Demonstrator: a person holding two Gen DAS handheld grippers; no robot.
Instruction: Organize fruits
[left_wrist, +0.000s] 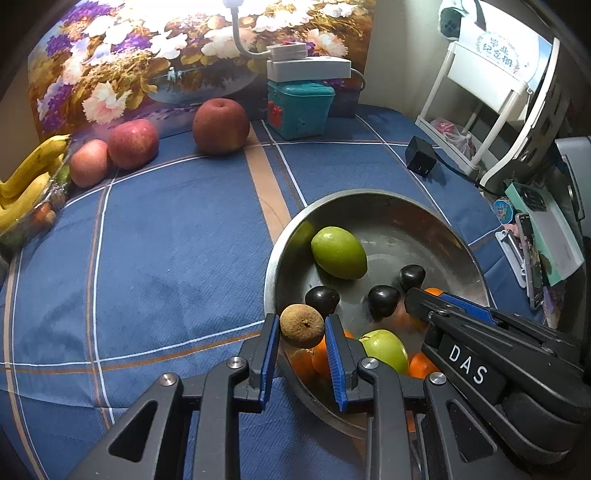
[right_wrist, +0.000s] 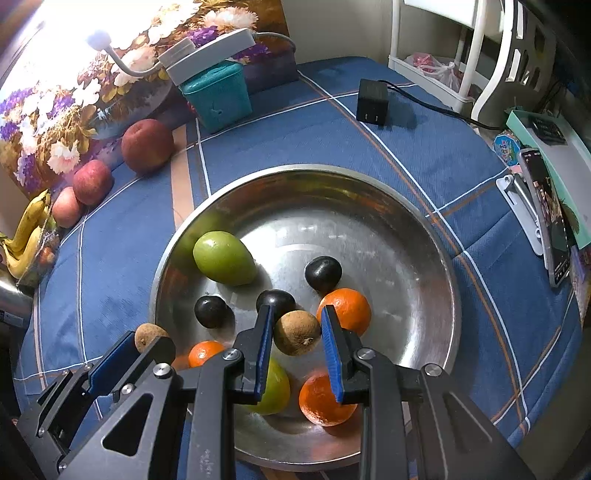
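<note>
My left gripper (left_wrist: 301, 320) is shut on a brown kiwi (left_wrist: 302, 328), held just over the near left rim of a steel bowl (left_wrist: 369, 195). Over the bowl's middle (right_wrist: 439, 258), my right gripper (right_wrist: 297, 316) is shut on a second kiwi (right_wrist: 296, 334). In the bowl lie a large green fruit (right_wrist: 223, 258), three dark plums (right_wrist: 323, 272), oranges (right_wrist: 347, 308) and a green apple (left_wrist: 386, 349). The right gripper (left_wrist: 417, 295) reaches in from the right in the left wrist view. The left gripper (right_wrist: 144, 345) with its kiwi (right_wrist: 147, 334) shows at lower left in the right wrist view.
Three red apples (left_wrist: 221, 125) stand in a row along a floral panel at the back left, with bananas (left_wrist: 26, 177) at the far left. A teal box (left_wrist: 299, 109) with a lamp, a black adapter (right_wrist: 372, 101), a phone (right_wrist: 546, 218) and a white shelf (left_wrist: 480, 96) border the blue cloth.
</note>
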